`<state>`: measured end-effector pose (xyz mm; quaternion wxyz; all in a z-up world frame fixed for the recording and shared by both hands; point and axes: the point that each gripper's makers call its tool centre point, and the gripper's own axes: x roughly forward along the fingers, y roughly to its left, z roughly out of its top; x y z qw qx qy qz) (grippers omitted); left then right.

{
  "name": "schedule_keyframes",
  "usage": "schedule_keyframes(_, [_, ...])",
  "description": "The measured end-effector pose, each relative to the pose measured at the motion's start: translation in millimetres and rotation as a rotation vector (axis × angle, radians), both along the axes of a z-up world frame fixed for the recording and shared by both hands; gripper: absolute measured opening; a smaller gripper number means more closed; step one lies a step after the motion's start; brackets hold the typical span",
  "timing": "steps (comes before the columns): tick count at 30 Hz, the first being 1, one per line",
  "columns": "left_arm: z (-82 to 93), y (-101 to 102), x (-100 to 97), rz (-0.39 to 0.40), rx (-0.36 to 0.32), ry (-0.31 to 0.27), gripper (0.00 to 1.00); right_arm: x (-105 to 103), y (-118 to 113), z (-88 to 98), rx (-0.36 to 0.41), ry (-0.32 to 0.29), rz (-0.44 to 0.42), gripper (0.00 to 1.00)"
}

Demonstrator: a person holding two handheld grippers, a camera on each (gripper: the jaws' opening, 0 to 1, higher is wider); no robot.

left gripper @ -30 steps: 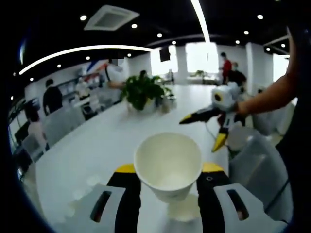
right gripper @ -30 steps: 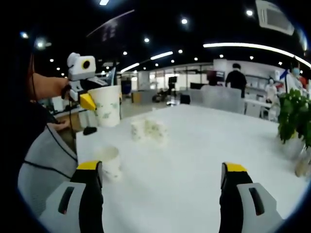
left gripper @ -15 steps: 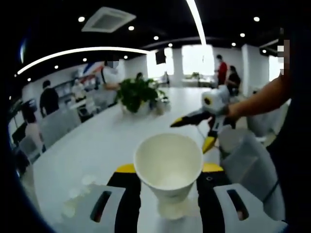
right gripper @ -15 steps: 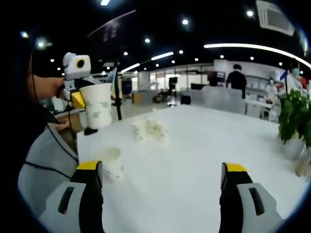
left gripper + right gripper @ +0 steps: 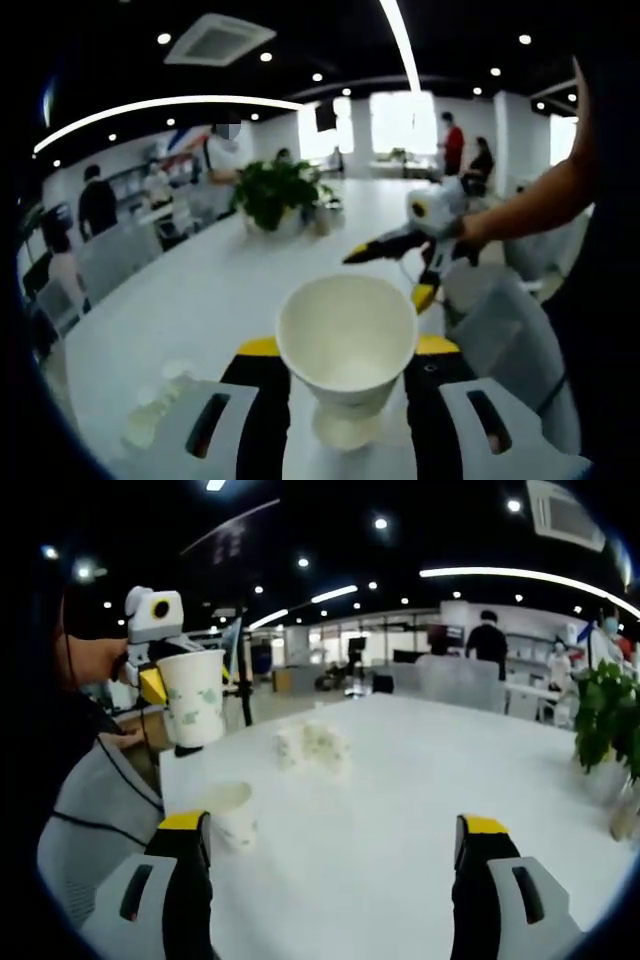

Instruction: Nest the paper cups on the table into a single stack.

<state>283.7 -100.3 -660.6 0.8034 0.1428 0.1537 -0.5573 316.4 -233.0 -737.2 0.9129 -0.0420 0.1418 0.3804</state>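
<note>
My left gripper [image 5: 345, 350] is shut on a white paper cup [image 5: 346, 335], held upright in the air. Just below it a second cup [image 5: 344, 432] stands on the white table [image 5: 210, 300]. In the right gripper view the same held cup [image 5: 196, 698] with green specks hangs in the left gripper [image 5: 160, 676] above the table's near corner, and the standing cup [image 5: 231, 815] is beside my own left jaw. A cluster of cups [image 5: 312, 746] sits further in. My right gripper [image 5: 335, 852] is open with nothing in it, and it also hovers open over the table's edge [image 5: 388, 278].
A potted plant [image 5: 275, 192] stands mid-table, also seen at the far right [image 5: 606, 716]. More cups [image 5: 158, 402] lie at lower left. Grey chairs [image 5: 500, 340] line the table's edge, and several people stand in the background.
My left gripper has shifted with its cup, so the standing cup now sits more directly under it. The right gripper stays open and nearly still.
</note>
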Motion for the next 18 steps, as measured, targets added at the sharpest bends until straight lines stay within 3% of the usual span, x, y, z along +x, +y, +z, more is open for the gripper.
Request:
schedule_keyframes(10, [-18.2, 3, -0.7, 0.007, 0.019, 0.011, 0.43, -2, 0, 2.4, 0.002, -0.007, -0.001, 1.00])
schedule_keyframes(18, [-30.0, 7, 5.5, 0.052, -0.003, 0.009, 0.43, -3, 0, 2.4, 0.002, -0.009, -0.002, 0.99])
